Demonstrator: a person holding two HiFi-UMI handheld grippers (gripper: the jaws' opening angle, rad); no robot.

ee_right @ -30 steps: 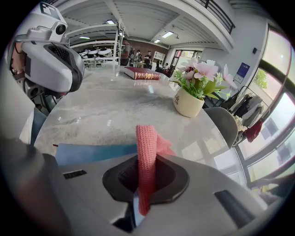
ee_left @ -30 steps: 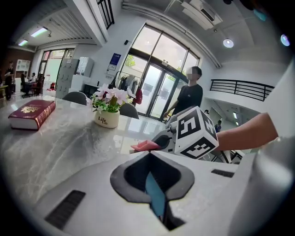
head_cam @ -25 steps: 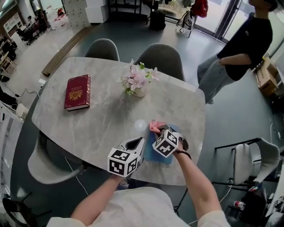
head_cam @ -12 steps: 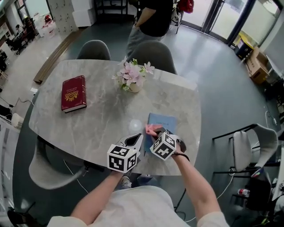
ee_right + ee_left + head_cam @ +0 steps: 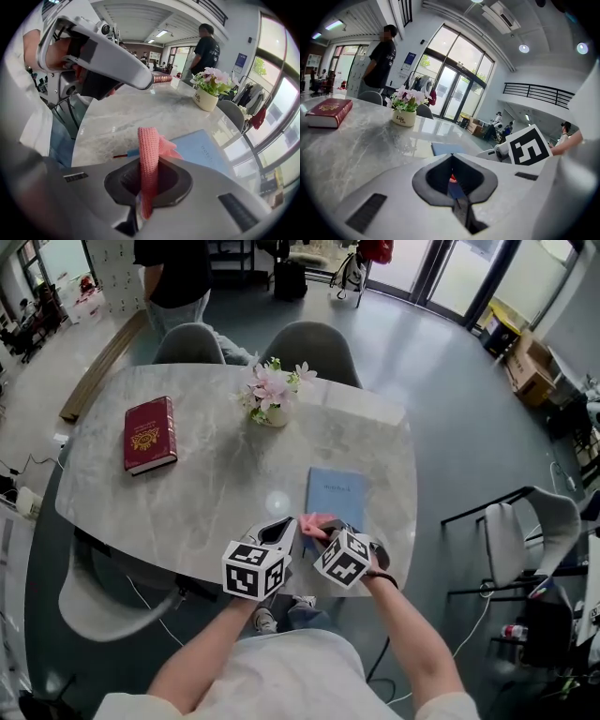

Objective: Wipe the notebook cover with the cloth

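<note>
Cloth [image 5: 147, 154] pinched in the right claw [image 5: 145, 190] at the near edge of the notebook [image 5: 337, 495].
The right claw [image 5: 322, 529] is clamped on the pink cloth [image 5: 316, 521], a folded strip standing up from between its jaws. It hangs at the near left corner of the blue notebook [image 5: 201, 145], which lies flat on the table [image 5: 216, 474] near the front right edge. Whether the cloth touches the cover cannot be told. The left claw [image 5: 281, 529] sits just beside the right one, jaws pressed together with nothing between them [image 5: 455, 190], pointing toward the notebook [image 5: 445, 148]. A red book [image 5: 150, 434] and a flower pot [image 5: 272, 401] stand well apart, farther back on the table.
</note>
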